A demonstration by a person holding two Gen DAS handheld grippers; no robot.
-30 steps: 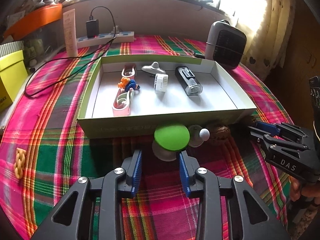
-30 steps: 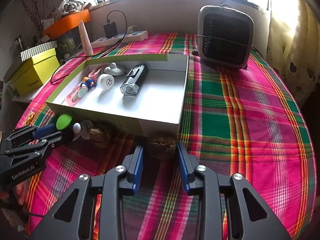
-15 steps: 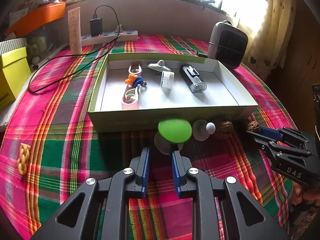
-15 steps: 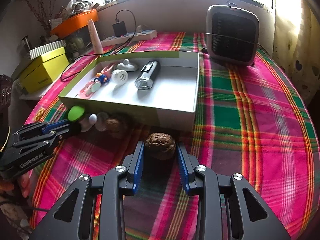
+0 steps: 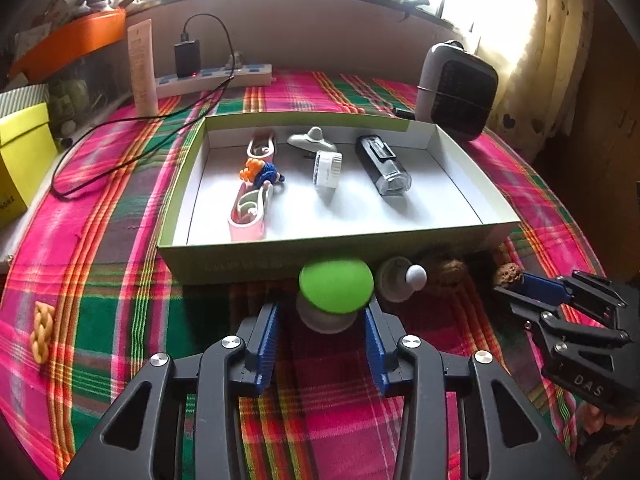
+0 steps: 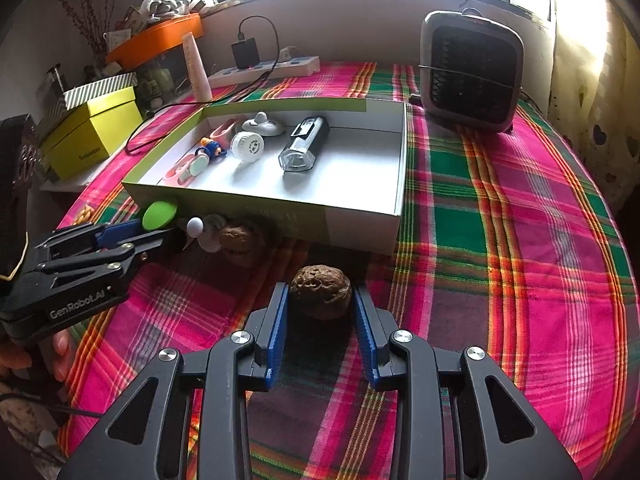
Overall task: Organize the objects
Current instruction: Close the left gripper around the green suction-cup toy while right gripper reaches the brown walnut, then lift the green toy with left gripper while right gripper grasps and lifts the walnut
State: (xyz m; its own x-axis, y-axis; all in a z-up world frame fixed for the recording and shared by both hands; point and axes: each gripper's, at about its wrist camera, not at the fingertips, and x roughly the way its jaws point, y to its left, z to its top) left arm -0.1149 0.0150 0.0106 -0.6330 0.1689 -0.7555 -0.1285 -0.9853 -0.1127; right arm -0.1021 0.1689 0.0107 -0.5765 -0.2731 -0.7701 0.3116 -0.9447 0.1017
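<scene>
The right gripper [image 6: 320,312] clamps a brown wrinkled walnut [image 6: 320,296], hard and light, just before the shallow white cardboard box [image 6: 360,216]. The left gripper [image 5: 324,326] is opening around a green-capped mushroom-shaped toy [image 5: 335,286]; its smooth cap looks slippery, so grasp its pale base.

a home: plaid tablecloth [image 5: 120,208], floral curtain [image 5: 560,40], small heater [image 6: 472,70].
</scene>
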